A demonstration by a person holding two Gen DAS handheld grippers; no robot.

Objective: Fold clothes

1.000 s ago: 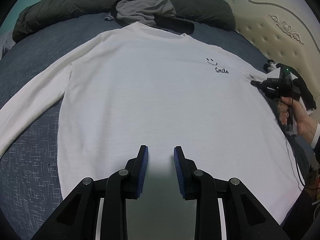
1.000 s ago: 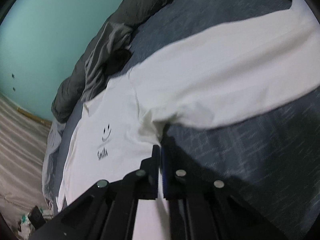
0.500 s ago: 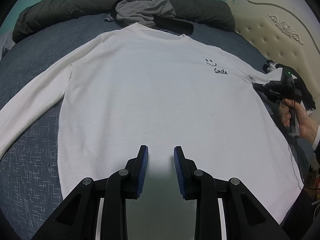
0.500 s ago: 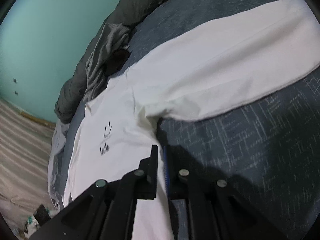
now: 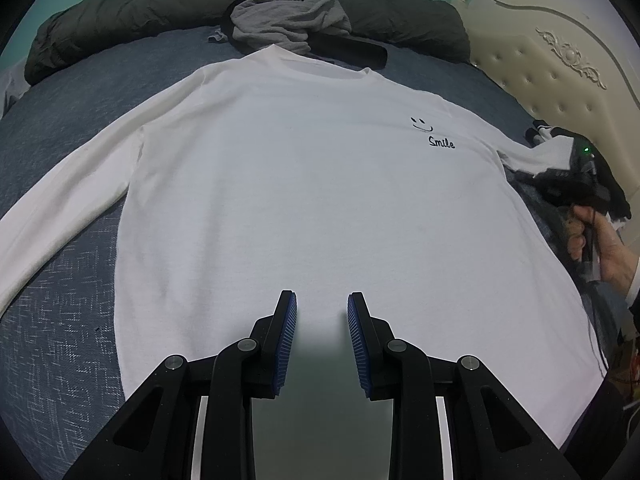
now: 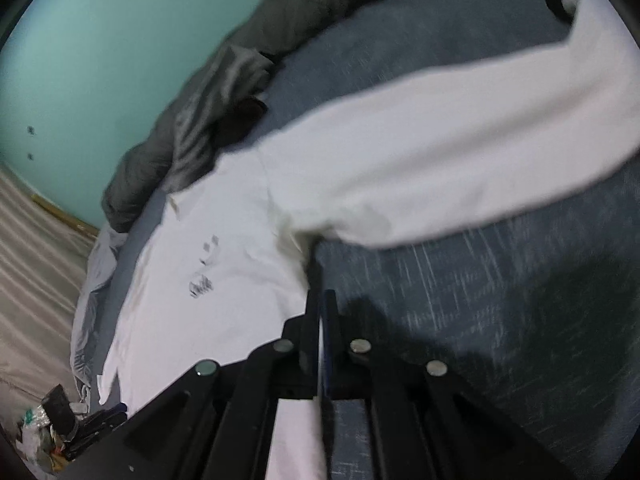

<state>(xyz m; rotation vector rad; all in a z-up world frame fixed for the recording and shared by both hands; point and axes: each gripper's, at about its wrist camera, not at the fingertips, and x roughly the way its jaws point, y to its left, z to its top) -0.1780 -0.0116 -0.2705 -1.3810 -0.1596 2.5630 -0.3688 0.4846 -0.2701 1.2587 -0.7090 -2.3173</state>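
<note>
- Two tools in view; one garment, a white shirt (image 5: 304, 200), lies face up and spread flat on the bed (image 5: 60, 340).
- Left tool (image 5: 322, 300): fingers parted to a medium gap, holding nothing, hovering over the shirt's lower middle near the hem. No shift against the frames a second ago.
- Right tool (image 6: 320, 300): fingers pressed almost together at the shirt's side edge, just below the armpit. A thin strip of white shows between them lower down, so it is judged to be pinching that edge; the tips themselves are dark and blurred.
- Change noted: from the left wrist view the right tool (image 5: 568, 184) has drawn back toward the shirt's edge since a second ago, when it sat further in over the cloth. From the right wrist view, more bed now shows under the sleeve (image 6: 460, 152), and the frame is motion-blurred.
- Meaning, as a judgement: the task is at its start. No fold is made yet; the right side is being taken up for a first lengthwise fold, sleeve included.
- Risk: a one-sided pull may drag the body askew, since the left tool pins nothing.
- Further off: grey clothes (image 5: 288, 20) lie heaped at the collar, touching it.
- Farthest: a dark duvet (image 5: 120, 16) rolled along the bed's far edge, and the headboard (image 5: 540, 60) at right.
</note>
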